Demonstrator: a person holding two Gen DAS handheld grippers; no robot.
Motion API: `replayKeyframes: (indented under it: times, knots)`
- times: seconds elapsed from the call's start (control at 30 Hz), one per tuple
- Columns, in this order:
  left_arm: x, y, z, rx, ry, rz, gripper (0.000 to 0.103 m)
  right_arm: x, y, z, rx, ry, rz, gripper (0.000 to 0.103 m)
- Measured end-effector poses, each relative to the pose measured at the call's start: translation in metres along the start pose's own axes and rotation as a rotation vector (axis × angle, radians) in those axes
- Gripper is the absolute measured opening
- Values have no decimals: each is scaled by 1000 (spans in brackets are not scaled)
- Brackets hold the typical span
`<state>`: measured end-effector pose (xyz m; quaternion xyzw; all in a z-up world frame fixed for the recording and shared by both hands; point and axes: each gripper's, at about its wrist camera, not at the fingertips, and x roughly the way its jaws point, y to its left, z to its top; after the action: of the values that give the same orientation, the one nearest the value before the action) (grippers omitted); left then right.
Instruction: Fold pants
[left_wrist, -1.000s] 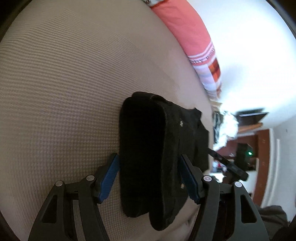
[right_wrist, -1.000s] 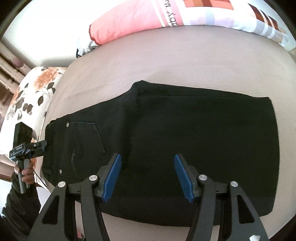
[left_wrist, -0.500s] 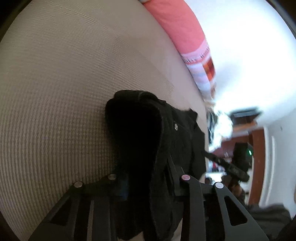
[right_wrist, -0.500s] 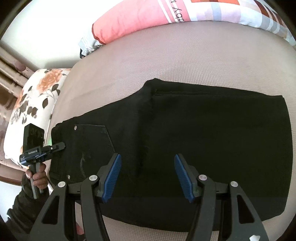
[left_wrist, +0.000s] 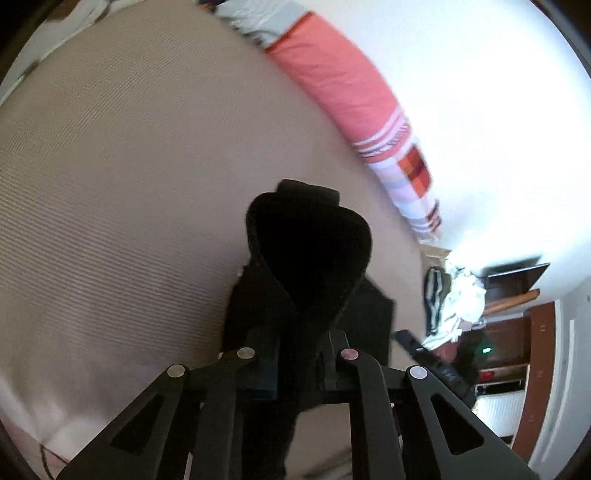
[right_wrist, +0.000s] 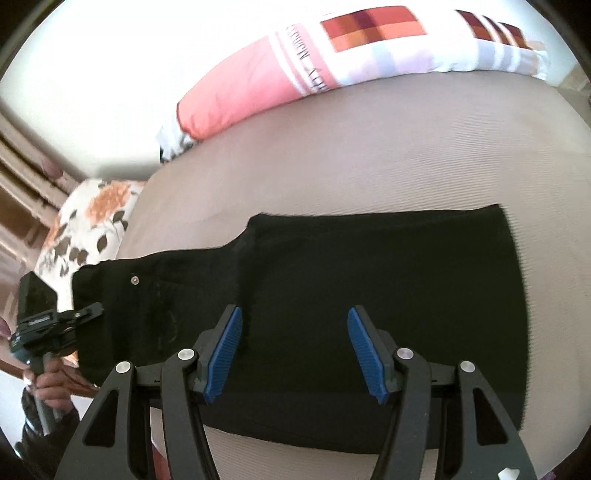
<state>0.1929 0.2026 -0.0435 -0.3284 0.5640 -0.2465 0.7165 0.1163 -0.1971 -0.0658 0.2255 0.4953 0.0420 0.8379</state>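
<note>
Black pants (right_wrist: 369, 295) lay flat across a beige mattress (right_wrist: 369, 147), already folded lengthwise, waistband end at the left of the right wrist view, folded leg end at the right. A back pocket with a metal rivet (right_wrist: 135, 280) showed near the waistband.

Left gripper (left_wrist: 301, 354) was clamped on the waistband end of the pants (left_wrist: 310, 266); the fingers sat close together with black fabric pinched between them. The gripped cloth bulged up into a rounded hump above the fingers, raised off the mattress (left_wrist: 129, 184); the rest of the garment trailed behind it. Left wrist view was motion-blurred, so the exact grip point was hard to make out.

Right gripper (right_wrist: 295, 350) hovered over the middle of the pants with its jaws spread wide, blue pads (right_wrist: 225, 350) well apart, nothing between them. Whether the tips touched the fabric could not be told.

In the right wrist view, the left gripper (right_wrist: 86, 310) appeared at the far left edge at the waistband, held by the person's left hand (right_wrist: 48, 380).

A long pink pillow (right_wrist: 258, 85) with a white, orange and red checked section lay along the far edge of the mattress. A floral pillow (right_wrist: 92, 225) sat past the waistband end. In the left wrist view, a pile of clothes (left_wrist: 454, 302) and dark wooden furniture (left_wrist: 517, 332) showed beyond the bed, blurred.
</note>
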Motion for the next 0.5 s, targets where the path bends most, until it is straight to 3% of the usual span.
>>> replayKeyframes:
  times: [0.27, 0.5]
  knots:
    - [51, -107, -19, 63, 2, -56, 13, -47, -57, 2, 70, -79, 5, 58]
    - [129, -161, -29, 118, 43, -58, 13, -79, -107, -4, 113, -111, -44, 59]
